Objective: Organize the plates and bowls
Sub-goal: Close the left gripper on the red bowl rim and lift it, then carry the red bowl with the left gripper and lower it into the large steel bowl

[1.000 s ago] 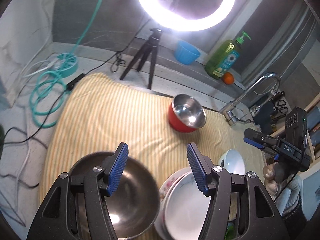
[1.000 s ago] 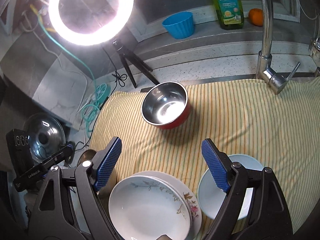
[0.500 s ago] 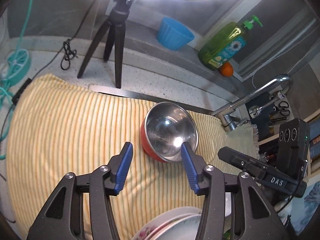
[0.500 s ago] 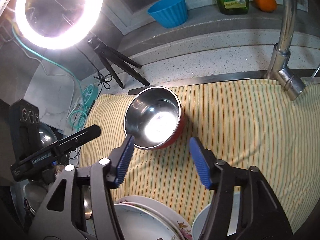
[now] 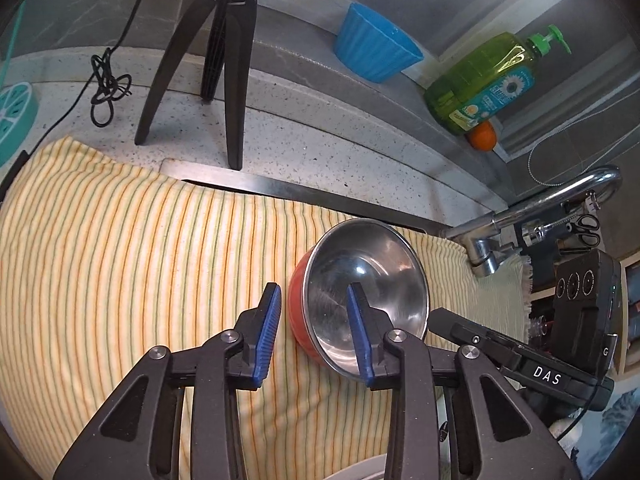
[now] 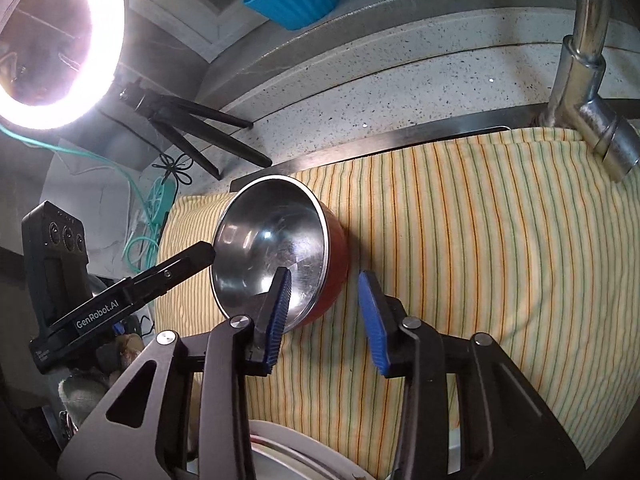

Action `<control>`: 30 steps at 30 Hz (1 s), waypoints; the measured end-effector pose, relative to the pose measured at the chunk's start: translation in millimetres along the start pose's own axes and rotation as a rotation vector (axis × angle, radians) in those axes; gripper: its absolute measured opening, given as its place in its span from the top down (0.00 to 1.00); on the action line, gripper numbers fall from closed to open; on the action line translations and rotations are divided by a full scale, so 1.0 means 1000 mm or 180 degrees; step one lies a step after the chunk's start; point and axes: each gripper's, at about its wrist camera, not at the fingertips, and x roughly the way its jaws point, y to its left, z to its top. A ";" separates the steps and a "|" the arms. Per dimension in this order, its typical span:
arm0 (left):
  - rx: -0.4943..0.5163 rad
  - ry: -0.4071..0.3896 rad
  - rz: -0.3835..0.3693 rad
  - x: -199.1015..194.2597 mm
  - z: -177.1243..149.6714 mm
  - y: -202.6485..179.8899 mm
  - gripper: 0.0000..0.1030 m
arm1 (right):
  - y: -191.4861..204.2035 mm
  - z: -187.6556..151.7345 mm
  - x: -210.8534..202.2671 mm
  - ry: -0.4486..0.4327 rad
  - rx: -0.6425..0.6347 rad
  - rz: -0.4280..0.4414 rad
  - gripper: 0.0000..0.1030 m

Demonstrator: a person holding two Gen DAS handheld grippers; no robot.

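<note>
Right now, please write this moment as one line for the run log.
phase: grasp approach | target: red steel bowl on striped cloth | left gripper: jaws closing astride rim | right gripper: jaws closing astride opposite rim | lifted: no

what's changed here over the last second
Both tongs left the plate stack and dropped toward the red steel bowl. The left tongs and right tongs now straddle opposite rims, jaws closing, not yet gripping. The bowl and striped cloth stayed put.
</note>
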 end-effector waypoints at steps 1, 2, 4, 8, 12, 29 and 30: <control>0.0000 0.0004 0.0005 0.001 0.001 0.000 0.71 | 0.001 0.000 0.002 0.0002 -0.0009 -0.0010 0.68; 0.0003 0.0008 0.0007 0.003 0.002 0.000 0.72 | 0.002 0.001 0.003 0.0011 -0.0022 -0.0019 0.69; 0.0017 0.0024 0.0010 0.005 0.002 -0.001 0.74 | 0.002 0.001 0.007 0.0041 -0.0032 -0.0029 0.77; 0.0054 0.0085 0.0018 0.012 0.002 -0.002 0.79 | 0.004 0.003 0.011 0.0070 -0.0056 -0.0039 0.82; 0.0089 0.0091 0.0034 0.013 0.002 -0.004 0.81 | 0.008 0.003 0.012 0.0070 -0.0136 -0.0106 0.85; 0.0247 -0.0125 -0.0007 -0.028 -0.020 -0.015 0.81 | 0.032 -0.022 -0.022 0.0024 -0.0330 -0.0063 0.85; 0.0250 -0.0140 -0.0019 -0.031 -0.023 -0.015 0.81 | 0.033 -0.024 -0.026 0.0024 -0.0341 -0.0053 0.85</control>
